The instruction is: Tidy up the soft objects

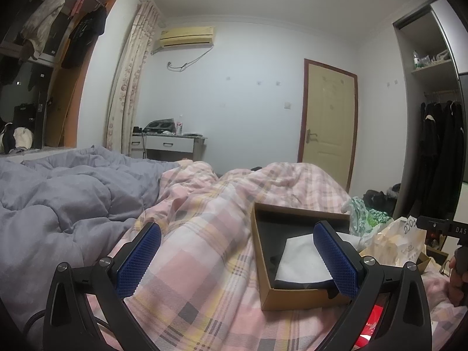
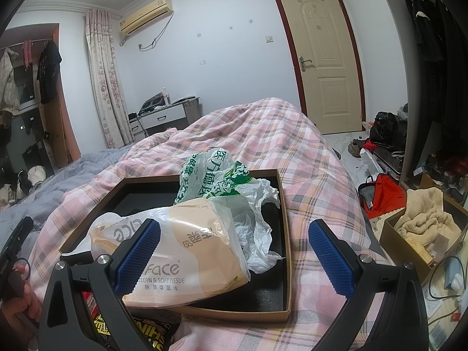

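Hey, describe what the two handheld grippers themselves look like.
Both match: the left gripper and right gripper have matte black triangular arms with cutouts, silver round pivot bolts, and jaws faced with dark blue, diamond-textured pads. A black cable trails from the left one.

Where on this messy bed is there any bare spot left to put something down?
Free: the pink plaid quilt between the grey duvet and the cardboard box, and the plaid strip right of the box toward the bed edge. Crowded: the box tray holding the tissue pack and plastic bag. Both grippers open.
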`<state>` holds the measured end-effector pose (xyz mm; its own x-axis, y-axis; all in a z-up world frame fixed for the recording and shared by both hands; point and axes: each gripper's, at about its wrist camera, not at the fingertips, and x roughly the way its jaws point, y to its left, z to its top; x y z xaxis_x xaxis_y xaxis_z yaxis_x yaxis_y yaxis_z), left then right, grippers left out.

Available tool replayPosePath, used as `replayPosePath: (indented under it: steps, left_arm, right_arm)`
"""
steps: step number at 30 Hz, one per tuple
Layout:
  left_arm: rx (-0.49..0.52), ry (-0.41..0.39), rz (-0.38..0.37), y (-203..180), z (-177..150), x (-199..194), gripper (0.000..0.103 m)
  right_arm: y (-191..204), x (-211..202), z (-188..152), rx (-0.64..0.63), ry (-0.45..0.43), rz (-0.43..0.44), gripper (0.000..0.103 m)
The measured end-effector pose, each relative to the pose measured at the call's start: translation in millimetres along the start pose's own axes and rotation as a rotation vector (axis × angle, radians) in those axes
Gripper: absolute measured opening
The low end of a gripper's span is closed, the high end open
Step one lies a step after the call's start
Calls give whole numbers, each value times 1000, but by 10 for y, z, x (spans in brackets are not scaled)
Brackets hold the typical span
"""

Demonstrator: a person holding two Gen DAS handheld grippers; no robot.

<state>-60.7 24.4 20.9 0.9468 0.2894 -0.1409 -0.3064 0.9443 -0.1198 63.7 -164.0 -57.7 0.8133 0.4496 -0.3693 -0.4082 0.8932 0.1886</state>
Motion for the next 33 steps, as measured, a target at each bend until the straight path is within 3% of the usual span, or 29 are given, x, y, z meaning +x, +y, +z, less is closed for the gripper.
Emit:
replayPosePath:
  steps: [33]
  left_arm:
    - [-2, -9, -9, -11, -2, -7, 103]
  right_arm:
    - [-7, 0, 5, 2, 0, 0, 101]
